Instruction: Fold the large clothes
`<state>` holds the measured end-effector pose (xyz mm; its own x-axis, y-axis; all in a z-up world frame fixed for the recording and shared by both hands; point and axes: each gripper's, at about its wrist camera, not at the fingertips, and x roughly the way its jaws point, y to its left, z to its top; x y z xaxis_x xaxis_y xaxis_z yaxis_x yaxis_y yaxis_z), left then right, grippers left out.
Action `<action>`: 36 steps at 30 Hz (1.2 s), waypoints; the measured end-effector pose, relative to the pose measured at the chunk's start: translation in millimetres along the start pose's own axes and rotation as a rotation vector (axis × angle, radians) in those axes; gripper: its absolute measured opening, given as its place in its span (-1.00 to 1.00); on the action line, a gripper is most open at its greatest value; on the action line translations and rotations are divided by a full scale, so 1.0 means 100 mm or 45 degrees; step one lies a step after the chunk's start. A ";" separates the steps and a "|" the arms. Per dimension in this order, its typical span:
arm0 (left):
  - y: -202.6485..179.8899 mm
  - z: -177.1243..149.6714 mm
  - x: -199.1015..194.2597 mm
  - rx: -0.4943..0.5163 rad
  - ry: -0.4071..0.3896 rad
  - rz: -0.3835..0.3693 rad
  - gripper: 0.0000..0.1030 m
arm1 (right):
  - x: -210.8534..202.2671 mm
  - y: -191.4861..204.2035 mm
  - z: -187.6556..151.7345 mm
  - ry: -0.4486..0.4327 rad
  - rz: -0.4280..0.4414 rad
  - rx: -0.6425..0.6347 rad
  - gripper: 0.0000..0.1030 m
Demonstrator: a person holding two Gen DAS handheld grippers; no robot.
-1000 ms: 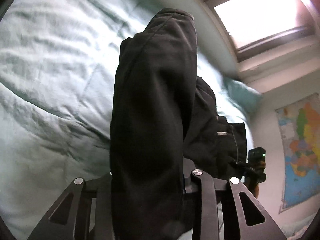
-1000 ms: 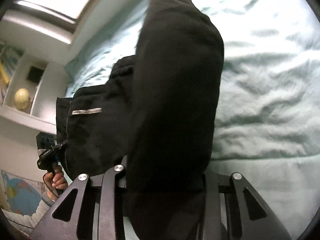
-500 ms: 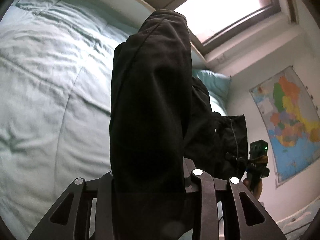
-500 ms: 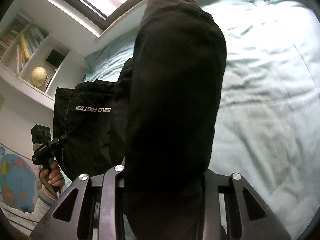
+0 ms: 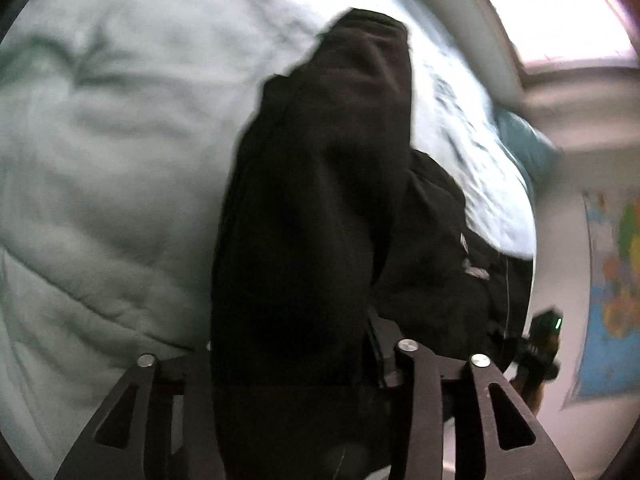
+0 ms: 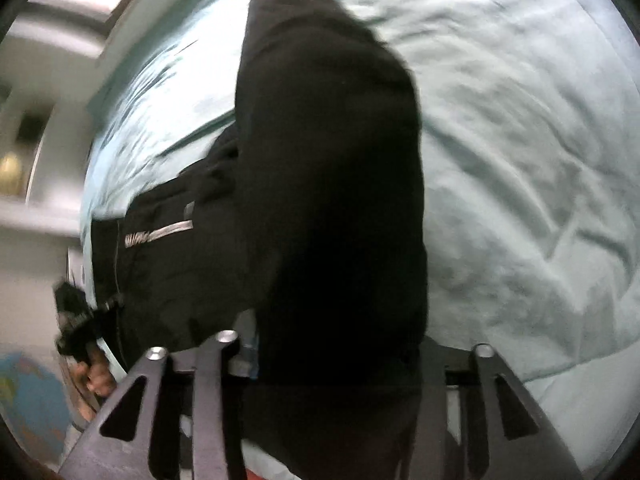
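While it hangs above the bed (image 5: 100, 152), the black garment (image 5: 316, 208) is pinched in both hand-held grippers, the left (image 5: 304, 392) and the right (image 6: 332, 384) each closed on a bunched edge. The dark cloth fills the middle of both views and hides most of the quilt behind it. Beside it are a teal pillow (image 5: 524, 144), a window (image 5: 560, 28), a wall map (image 5: 612, 288) and a shelf (image 6: 24, 160). Since half a second ago both views have tipped down toward the quilt, and everything is blurred.
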<state>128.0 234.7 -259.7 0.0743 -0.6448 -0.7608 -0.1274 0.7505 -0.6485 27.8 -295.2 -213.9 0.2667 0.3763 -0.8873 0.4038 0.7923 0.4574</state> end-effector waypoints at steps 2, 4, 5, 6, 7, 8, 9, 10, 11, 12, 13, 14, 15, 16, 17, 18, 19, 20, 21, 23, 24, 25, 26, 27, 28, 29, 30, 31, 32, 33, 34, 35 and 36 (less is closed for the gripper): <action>0.20 0.04 0.04 -0.087 0.038 -0.068 0.00 | -0.01 -0.18 0.02 -0.011 -0.020 0.078 0.19; 0.34 0.07 0.02 -0.168 0.089 -0.132 0.00 | -0.06 -0.37 0.00 -0.015 0.006 0.166 0.19; 0.34 0.08 -0.03 -0.171 0.089 -0.125 0.00 | -0.07 -0.44 -0.04 -0.012 0.036 0.195 0.24; 0.31 0.08 -0.11 -0.141 0.067 -0.089 0.00 | -0.14 -0.54 -0.09 -0.023 0.055 0.248 0.27; 0.23 0.07 -0.27 -0.071 0.008 0.014 0.00 | -0.21 -0.60 -0.11 -0.041 0.033 0.275 0.35; 0.20 0.09 -0.38 -0.028 -0.029 0.069 0.00 | -0.30 -0.68 -0.17 -0.062 0.021 0.303 0.36; 0.16 0.09 -0.55 0.010 -0.078 0.131 0.00 | -0.36 -0.78 -0.18 -0.074 0.023 0.328 0.36; 0.10 0.08 -0.65 0.038 -0.104 0.163 0.00 | -0.45 -0.82 -0.24 -0.082 0.026 0.359 0.36; 0.02 0.07 -0.77 0.080 -0.131 0.192 -0.01 | -0.54 -0.78 -0.30 -0.105 0.008 0.342 0.36; -0.09 0.05 -0.89 0.125 -0.164 0.215 -0.01 | -0.65 -0.70 -0.36 -0.133 -0.047 0.294 0.36; -0.18 0.12 -0.96 0.145 -0.183 0.224 -0.02 | -0.74 -0.55 -0.38 -0.152 -0.113 0.229 0.36; -0.31 0.10 -1.03 0.180 -0.200 0.214 -0.03 | -0.77 -0.38 -0.43 -0.162 -0.149 0.177 0.36; -0.45 0.04 -1.06 0.226 -0.202 0.179 -0.03 | -0.84 -0.19 -0.46 -0.182 -0.184 0.087 0.36; -0.44 0.01 -1.07 0.255 -0.199 0.160 -0.03 | -0.85 0.06 -0.51 -0.202 -0.200 0.002 0.37; -0.51 -0.04 -1.03 0.293 -0.187 0.152 -0.03 | -0.83 0.26 -0.53 -0.205 -0.206 -0.064 0.39; -0.57 -0.07 -0.94 0.322 -0.161 0.164 -0.03 | -0.77 0.40 -0.57 -0.199 -0.216 -0.116 0.39; -0.69 -0.12 -0.82 0.338 -0.139 0.180 -0.03 | -0.71 0.48 -0.60 -0.189 -0.231 -0.167 0.39; -0.78 -0.21 -0.62 0.366 -0.104 0.219 -0.03 | -0.54 0.65 -0.63 -0.166 -0.263 -0.225 0.39; -0.80 -0.27 -0.49 0.389 -0.070 0.271 -0.03 | -0.41 0.70 -0.66 -0.141 -0.291 -0.247 0.39; -0.77 -0.37 -0.13 0.407 0.015 0.402 -0.03 | 0.00 0.80 -0.68 -0.062 -0.369 -0.266 0.39; -0.73 -0.41 0.01 0.425 0.014 0.454 -0.03 | 0.15 0.79 -0.69 -0.038 -0.402 -0.266 0.40; -0.71 -0.43 0.08 0.435 0.009 0.475 -0.02 | 0.29 0.77 -0.70 -0.018 -0.448 -0.271 0.40; -0.68 -0.42 0.16 0.434 0.015 0.492 -0.02 | 0.44 0.75 -0.71 0.009 -0.497 -0.274 0.41; -0.67 -0.40 0.18 0.422 0.021 0.498 -0.01 | 0.50 0.75 -0.71 0.017 -0.516 -0.272 0.41; -0.68 -0.38 0.17 0.409 0.027 0.502 -0.01 | 0.53 0.75 -0.70 0.018 -0.528 -0.261 0.43; -0.72 -0.35 0.15 0.408 0.035 0.508 -0.01 | 0.53 0.76 -0.69 0.025 -0.531 -0.248 0.43; -0.75 -0.34 0.13 0.418 0.033 0.515 -0.01 | 0.52 0.75 -0.67 0.038 -0.531 -0.234 0.43; -0.81 -0.33 0.07 0.441 0.016 0.532 -0.01 | 0.49 0.76 -0.66 0.057 -0.530 -0.219 0.43; -0.88 -0.34 0.01 0.475 -0.013 0.572 -0.01 | 0.45 0.78 -0.65 0.065 -0.529 -0.212 0.43; -0.93 -0.34 -0.04 0.499 -0.033 0.602 -0.01 | 0.38 0.80 -0.65 0.065 -0.529 -0.209 0.43; -1.02 -0.35 -0.10 0.523 -0.054 0.626 -0.01 | 0.32 0.84 -0.65 0.061 -0.528 -0.212 0.43; -1.11 -0.37 -0.18 0.544 -0.079 0.628 -0.01 | 0.19 0.91 -0.67 0.043 -0.521 -0.233 0.43; -1.17 -0.39 -0.25 0.559 -0.103 0.622 -0.01 | 0.10 0.97 -0.69 0.025 -0.519 -0.250 0.43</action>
<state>102.4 157.5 -163.5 0.1861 -0.2151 -0.9587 0.2482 0.9544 -0.1659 9.3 -181.4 -182.9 0.1026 0.0224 -0.9945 0.2982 0.9531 0.0523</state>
